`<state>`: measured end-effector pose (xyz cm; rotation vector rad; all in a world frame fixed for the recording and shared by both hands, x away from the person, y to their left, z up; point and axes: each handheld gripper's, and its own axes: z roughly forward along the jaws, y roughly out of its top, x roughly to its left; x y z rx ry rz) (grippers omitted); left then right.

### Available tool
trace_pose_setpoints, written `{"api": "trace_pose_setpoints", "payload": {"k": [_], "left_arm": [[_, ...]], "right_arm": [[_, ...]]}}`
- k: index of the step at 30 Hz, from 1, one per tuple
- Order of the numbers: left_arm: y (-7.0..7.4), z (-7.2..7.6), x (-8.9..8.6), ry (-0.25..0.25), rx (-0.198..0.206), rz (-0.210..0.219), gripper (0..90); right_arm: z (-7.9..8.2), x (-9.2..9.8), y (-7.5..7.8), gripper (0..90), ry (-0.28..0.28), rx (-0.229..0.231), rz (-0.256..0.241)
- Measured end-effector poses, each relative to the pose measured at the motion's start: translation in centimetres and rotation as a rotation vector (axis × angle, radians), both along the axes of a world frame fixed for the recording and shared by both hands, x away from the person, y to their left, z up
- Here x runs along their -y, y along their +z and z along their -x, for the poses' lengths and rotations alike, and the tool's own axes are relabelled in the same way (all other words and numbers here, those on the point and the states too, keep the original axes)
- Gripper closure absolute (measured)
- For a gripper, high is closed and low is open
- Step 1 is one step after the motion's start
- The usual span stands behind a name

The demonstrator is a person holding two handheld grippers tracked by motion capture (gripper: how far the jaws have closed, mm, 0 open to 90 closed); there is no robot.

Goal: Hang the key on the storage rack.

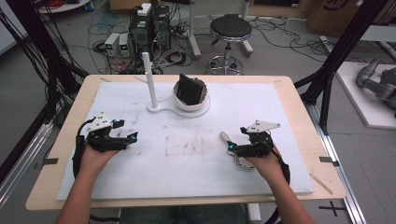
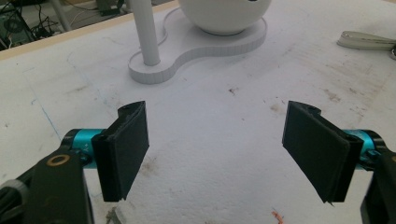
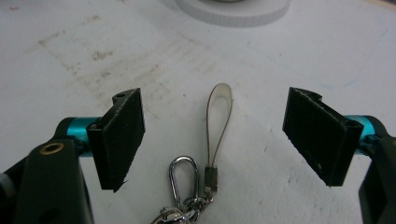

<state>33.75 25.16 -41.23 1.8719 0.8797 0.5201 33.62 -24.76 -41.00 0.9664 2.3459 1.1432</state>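
Note:
A keychain with a pale strap loop point(image 3: 219, 116) and a silver carabiner clip point(image 3: 182, 182) lies flat on the white board. My right gripper point(image 3: 215, 140) stands open over it, the strap between the two pads. From above, the strap loop point(image 1: 226, 136) pokes out just left of the right gripper point(image 1: 232, 147). My left gripper point(image 1: 133, 136) rests open at the left of the board, with nothing between its pads point(image 2: 126, 149). A white stand point(image 1: 180, 108) with an upright post point(image 1: 149, 79) and a bowl holding a dark object point(image 1: 190, 88) sits at the back centre.
The white board point(image 1: 187, 154) covers a wooden table point(image 1: 60, 144). In the left gripper view the post point(image 2: 145, 32) and the stand's base point(image 2: 219, 44) lie ahead, the strap point(image 2: 366, 41) at far right. A stool point(image 1: 230, 30), computers and cables stand on the floor behind.

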Motion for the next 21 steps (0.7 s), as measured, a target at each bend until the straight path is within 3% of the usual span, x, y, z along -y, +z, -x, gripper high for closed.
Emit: {"api": "trace_pose_setpoints", "payload": {"k": [9,21], "left_arm": [[0.0,0.0,0.0,0.001,0.000,-0.003,22.7],[-0.1,-0.1,0.4,-0.006,-0.004,-0.008,22.8]], "right_arm": [[-1.1,-0.6,-1.9,24.7,-0.014,-0.068,0.109],[-2.1,-0.5,-3.0,42.9,-0.034,-0.128,0.137]]}}
